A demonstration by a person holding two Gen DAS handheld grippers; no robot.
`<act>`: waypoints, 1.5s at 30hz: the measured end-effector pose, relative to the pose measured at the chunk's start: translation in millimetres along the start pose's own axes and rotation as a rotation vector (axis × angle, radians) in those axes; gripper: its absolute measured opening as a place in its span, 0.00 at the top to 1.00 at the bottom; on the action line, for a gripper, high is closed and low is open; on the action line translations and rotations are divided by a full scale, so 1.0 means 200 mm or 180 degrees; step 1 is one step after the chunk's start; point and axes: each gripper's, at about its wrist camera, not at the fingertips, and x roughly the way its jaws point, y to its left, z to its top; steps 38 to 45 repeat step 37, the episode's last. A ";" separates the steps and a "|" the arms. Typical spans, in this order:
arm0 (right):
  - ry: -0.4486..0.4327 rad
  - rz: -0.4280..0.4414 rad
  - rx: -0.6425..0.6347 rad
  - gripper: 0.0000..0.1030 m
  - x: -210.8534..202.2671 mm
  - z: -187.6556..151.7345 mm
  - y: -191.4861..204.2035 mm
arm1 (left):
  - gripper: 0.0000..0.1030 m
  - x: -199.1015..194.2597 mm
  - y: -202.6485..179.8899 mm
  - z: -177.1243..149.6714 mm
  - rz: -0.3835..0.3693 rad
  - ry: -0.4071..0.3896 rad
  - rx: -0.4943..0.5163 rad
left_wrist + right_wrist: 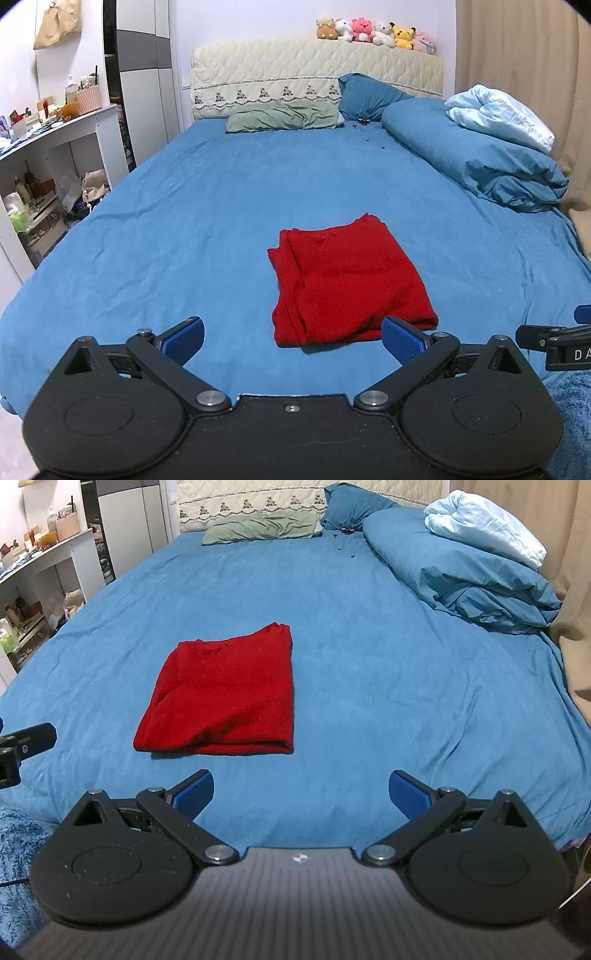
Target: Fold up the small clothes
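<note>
Both grippers, left [291, 338] and right [301, 794], hung released; red cloth [349, 277], frame centre, looked folded, so I'd square its edges gently.

red garment [351, 280] | folded, roughly rectangular | flat on bed | type unclear

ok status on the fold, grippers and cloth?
Left gripper open, empty. Right gripper open, empty. Red garment folded, lying flat on blue bedsheet, untouched by either. Nothing in the way nearby.
</note>
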 end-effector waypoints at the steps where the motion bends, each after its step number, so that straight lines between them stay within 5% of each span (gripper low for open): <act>1: 0.0002 -0.0004 -0.0007 0.00 0.00 0.00 0.00 | 0.00 0.00 0.00 0.00 0.0002 0.0000 -0.0004; 45: -0.0021 -0.0007 0.0001 0.00 -0.01 0.00 0.03 | 0.00 0.01 0.00 0.00 0.0046 -0.0105 0.0086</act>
